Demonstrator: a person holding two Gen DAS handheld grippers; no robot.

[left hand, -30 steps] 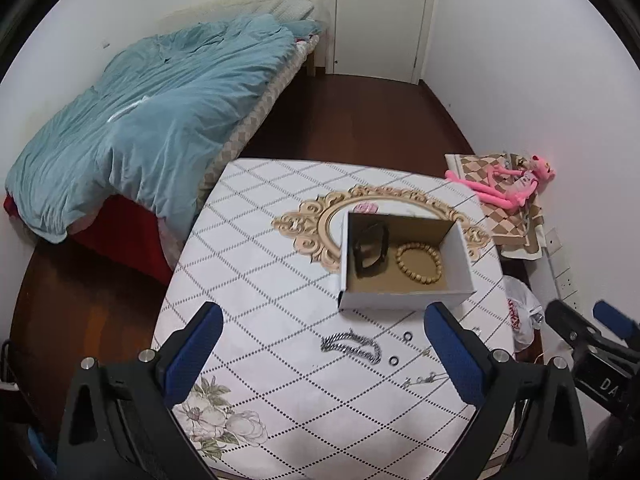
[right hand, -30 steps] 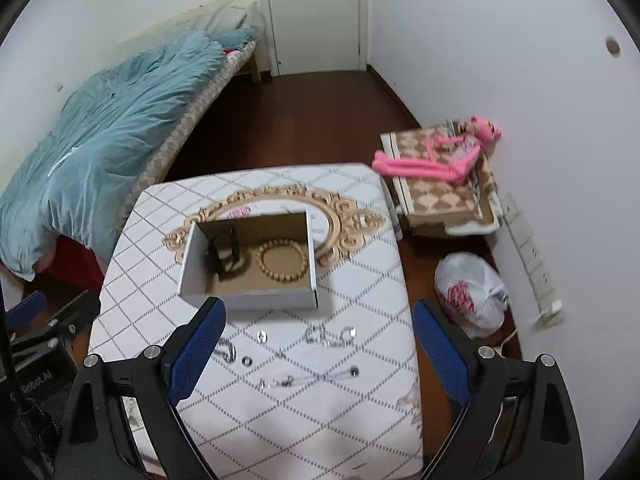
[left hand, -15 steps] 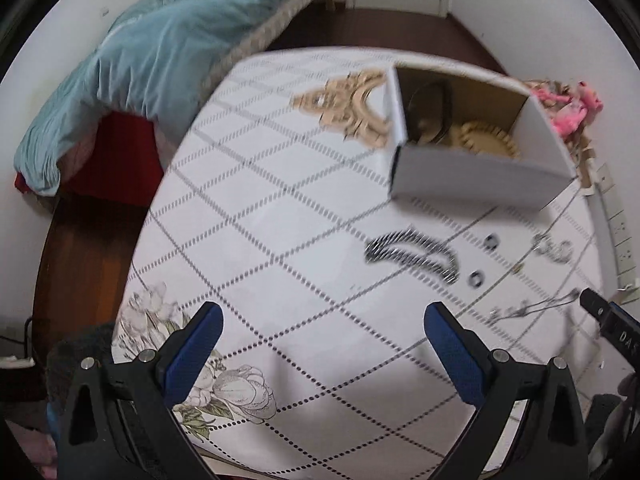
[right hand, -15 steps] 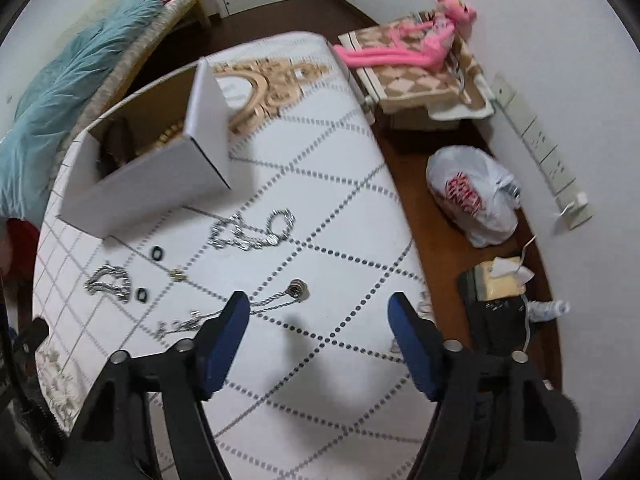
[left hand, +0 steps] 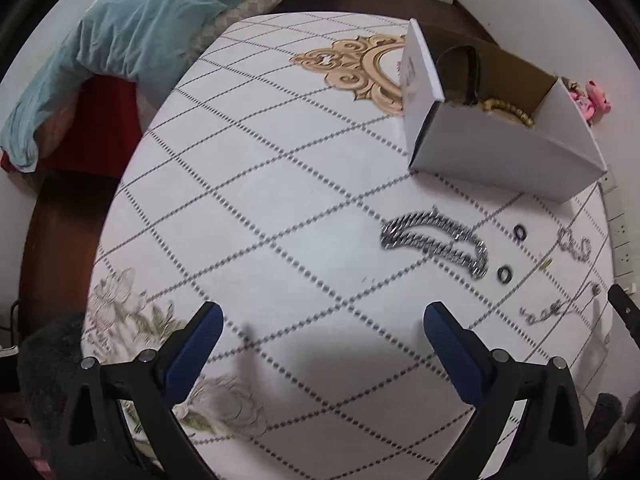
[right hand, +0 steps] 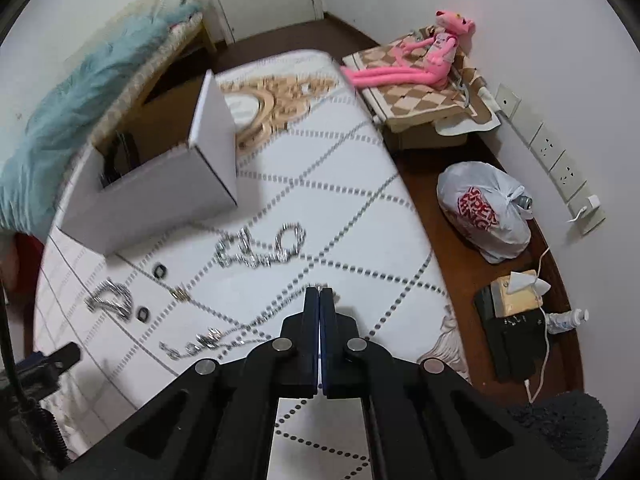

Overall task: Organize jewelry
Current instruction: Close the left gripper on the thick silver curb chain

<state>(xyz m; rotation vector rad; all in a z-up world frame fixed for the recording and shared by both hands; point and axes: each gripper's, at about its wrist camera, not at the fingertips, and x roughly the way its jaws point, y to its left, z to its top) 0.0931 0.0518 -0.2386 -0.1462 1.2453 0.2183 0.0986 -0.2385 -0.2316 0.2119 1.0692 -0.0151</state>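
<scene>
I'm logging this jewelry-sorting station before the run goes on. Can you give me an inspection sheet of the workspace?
Surface: table under a white diamond-pattern cloth with a gold ornament.
Job's things: open white box holding a beaded bracelet and a black band; loose on the cloth, chunky silver chain, two dark rings, thin chain, linked silver bracelet.
Clutter: nothing seen on the table.
Grippers: left gripper jaws open, empty; right gripper jaws just closed, at the thin chain; grip unclear.
Cables: white cable on the floor.
Surroundings: bed, plastic bag, pink plush toy.
</scene>
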